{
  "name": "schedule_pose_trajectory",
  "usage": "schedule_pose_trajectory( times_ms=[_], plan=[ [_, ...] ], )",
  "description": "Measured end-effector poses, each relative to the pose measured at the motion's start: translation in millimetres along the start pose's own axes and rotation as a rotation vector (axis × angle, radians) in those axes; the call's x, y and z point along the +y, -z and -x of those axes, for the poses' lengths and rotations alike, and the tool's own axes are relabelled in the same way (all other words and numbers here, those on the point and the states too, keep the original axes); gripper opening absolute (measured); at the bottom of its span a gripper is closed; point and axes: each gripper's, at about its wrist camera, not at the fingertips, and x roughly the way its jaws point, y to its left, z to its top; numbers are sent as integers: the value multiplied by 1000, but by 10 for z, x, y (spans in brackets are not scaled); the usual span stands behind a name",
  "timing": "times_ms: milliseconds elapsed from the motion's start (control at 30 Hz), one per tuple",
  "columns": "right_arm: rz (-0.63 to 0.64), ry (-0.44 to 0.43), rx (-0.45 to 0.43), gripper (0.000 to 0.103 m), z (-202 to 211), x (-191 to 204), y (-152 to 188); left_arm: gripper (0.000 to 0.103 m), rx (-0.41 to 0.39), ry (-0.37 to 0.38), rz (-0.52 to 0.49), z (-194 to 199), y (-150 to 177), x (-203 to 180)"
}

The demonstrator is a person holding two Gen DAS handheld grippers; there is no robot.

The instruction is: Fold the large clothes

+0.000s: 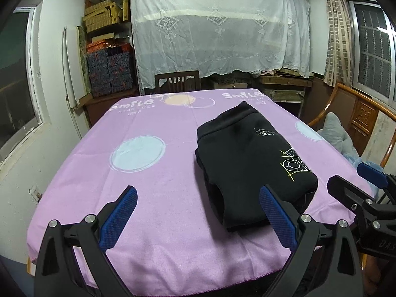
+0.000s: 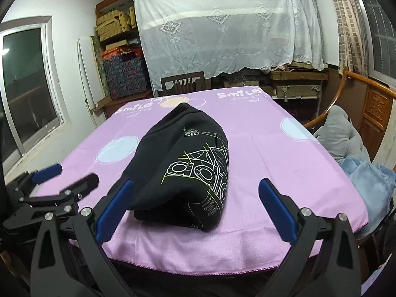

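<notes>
Resting on the purple printed tablecloth (image 1: 153,180), a black graphic-print sweatshirt (image 1: 250,163) looks fully folded; the left gripper (image 1: 198,220) and right gripper (image 2: 195,212) gape wide, empty.

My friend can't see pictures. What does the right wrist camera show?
A folded black sweatshirt with a yellow and white line print lies on a table covered by a purple cloth. The right gripper is open near the table's front edge, holding nothing, and the left gripper shows at the left side.
</notes>
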Motion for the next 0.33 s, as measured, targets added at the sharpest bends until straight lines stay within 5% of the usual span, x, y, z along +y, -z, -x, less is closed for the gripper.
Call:
schedule_pose_trajectory(
  times_ms=[333],
  plan=[
    [-6, -3, 7, 98, -30, -25, 10, 99, -8, -21, -4, 29, -14, -13]
  ],
)
